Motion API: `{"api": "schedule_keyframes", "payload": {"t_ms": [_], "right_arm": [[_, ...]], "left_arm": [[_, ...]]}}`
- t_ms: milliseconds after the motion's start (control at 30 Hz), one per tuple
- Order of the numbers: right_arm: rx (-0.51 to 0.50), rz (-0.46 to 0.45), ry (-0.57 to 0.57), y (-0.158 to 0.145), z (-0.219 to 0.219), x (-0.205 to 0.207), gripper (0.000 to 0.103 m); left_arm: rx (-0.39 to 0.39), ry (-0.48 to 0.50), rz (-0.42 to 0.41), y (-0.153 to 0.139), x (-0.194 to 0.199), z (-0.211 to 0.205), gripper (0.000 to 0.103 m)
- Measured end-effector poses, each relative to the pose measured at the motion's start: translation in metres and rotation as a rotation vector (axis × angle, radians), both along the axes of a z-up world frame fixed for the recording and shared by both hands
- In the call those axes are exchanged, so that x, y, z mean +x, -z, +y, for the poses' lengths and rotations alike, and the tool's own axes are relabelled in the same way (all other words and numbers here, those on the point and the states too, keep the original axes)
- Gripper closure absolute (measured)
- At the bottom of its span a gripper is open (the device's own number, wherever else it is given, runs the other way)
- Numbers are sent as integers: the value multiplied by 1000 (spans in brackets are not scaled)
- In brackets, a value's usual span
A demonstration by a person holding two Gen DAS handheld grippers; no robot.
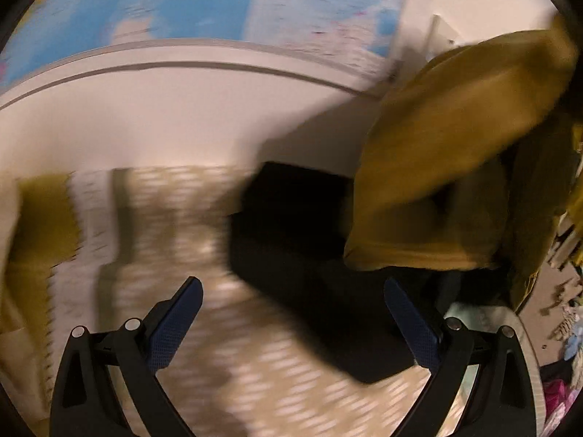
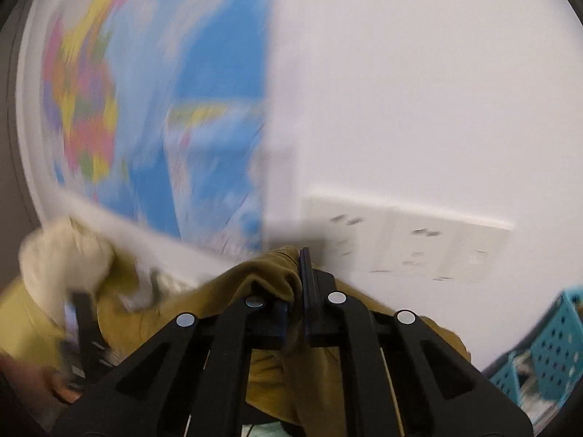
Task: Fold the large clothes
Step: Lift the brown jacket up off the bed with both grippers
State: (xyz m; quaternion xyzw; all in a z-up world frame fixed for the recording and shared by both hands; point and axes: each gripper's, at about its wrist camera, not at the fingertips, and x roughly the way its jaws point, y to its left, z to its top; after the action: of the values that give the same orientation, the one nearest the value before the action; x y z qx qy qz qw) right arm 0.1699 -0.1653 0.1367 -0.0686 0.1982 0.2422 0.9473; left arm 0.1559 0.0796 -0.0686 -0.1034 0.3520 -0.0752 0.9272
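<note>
My right claw (image 2: pixel 300 291) is clamped on a bunched edge of the mustard garment (image 2: pixel 277 375), which hangs below it, raised so the cloth can drape free. My left claw (image 1: pixel 291 298) gapes empty over the patterned bedding (image 1: pixel 255 364), the garment up to its right.

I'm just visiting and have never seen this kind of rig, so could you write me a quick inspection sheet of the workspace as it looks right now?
Surface: patterned beige bedcover, blurred.
Job's things: mustard garment, lifted, one edge bunched in the right gripper.
Clutter: black item on the bedcover; white-and-mustard piece at far left, too blurred to identify; teal perforated basket at right.
Grippers: left gripper open, nothing between its fingers; right gripper shut on the garment.
Cables: nothing seen.
Surroundings: world map on a white wall; wall socket plate.
</note>
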Motion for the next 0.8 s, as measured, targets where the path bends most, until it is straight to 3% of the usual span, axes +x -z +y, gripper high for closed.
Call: {"api": "schedule_keyframes", "payload": {"t_ms": [167,233,300,367,433,500,567,733,800], "right_arm": [[79,-15,53,-32,-66,-12,97],[113,-9,57,-36,-84,-15,97],[123,-14,60,-42,-99,-20,97],[138,-14,56,-47,-111,-24,97],[150,-20,66,-52,-122,-32,97],[164,-30,87,-60,-139,-40,98],[175,-61,118,-72,-156,-53,98],[207,-190,168,-125,-193,-111,98],[214,-272,177,-154,-204,-147,98]], "left_arm": [[-78,125,-113,-15,6,-36,7],[-38,189,-196,-25,5,-58,7],[6,185,-212,-26,19,-70,7],[-30,181,-198,-27,37,-70,32],[-70,209,-155,-28,54,-69,102],[-86,232,-146,-37,63,-69,101],[-40,254,-220,-60,57,-76,102],[41,314,-461,-158,21,-101,103],[31,308,-540,-197,2,-103,103]]}}
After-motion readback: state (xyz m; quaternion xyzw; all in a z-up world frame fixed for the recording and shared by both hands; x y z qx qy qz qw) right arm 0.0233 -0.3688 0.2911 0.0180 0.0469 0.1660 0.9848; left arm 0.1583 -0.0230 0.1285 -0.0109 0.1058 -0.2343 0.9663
